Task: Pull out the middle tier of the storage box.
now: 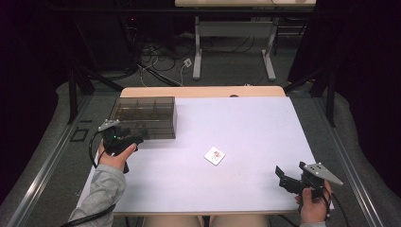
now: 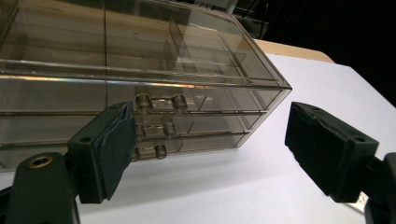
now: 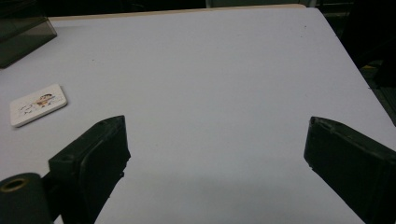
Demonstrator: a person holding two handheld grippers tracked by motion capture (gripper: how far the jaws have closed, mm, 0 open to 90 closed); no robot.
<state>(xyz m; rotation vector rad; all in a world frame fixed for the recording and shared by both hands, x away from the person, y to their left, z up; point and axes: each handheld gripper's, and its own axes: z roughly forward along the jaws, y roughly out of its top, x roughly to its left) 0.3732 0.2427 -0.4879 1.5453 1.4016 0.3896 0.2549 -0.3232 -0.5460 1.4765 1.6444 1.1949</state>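
A smoky clear plastic box (image 1: 144,116) with inner compartments stands at the table's back left. In the left gripper view the box (image 2: 140,60) has its lid down and small clear latches (image 2: 159,101) on its near face. My left gripper (image 1: 135,140) sits just in front of the box's near right corner. The left gripper (image 2: 205,154) is open, and only table surface lies between its jaws. A small white square tile (image 1: 214,155) with a picture lies flat mid-table; the tile (image 3: 38,104) is far left of my right gripper (image 3: 215,158). The right gripper (image 1: 285,178) is open and holds nothing near the front right corner.
The white table top (image 1: 246,123) has a wooden strip (image 1: 203,91) along its far edge. Beyond it stand another table's legs (image 1: 197,56) and loose cables (image 1: 156,61) on the floor. Grey floor rails run along both sides.
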